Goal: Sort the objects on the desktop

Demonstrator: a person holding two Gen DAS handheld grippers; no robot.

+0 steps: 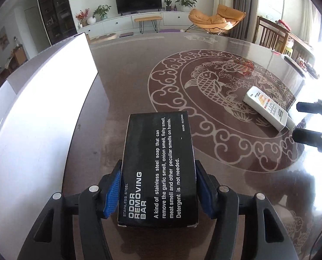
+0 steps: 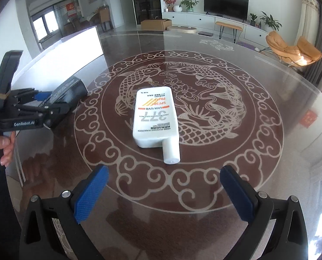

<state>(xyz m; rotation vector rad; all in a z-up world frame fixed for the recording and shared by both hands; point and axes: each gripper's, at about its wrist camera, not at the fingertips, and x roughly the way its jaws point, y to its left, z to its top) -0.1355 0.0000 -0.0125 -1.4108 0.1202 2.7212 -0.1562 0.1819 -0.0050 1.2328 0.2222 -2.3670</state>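
Note:
My left gripper (image 1: 157,186) is shut on a black box printed "Odor Removing Bar" (image 1: 158,164), its blue pads against the box's two long sides; it holds the box just above the table. The box also shows in the right wrist view (image 2: 69,92), held by the left gripper (image 2: 50,101). A white sunscreen bottle (image 2: 155,119) lies flat on the table's fish pattern, cap toward my right gripper (image 2: 164,191), which is open and empty just short of it. The bottle (image 1: 267,108) and the right gripper (image 1: 301,121) also show in the left wrist view.
A large white box (image 1: 41,108) stands on the left part of the dark round glass-topped table (image 1: 122,82); it also shows in the right wrist view (image 2: 74,52). Chairs stand beyond the table's far right edge (image 1: 273,34).

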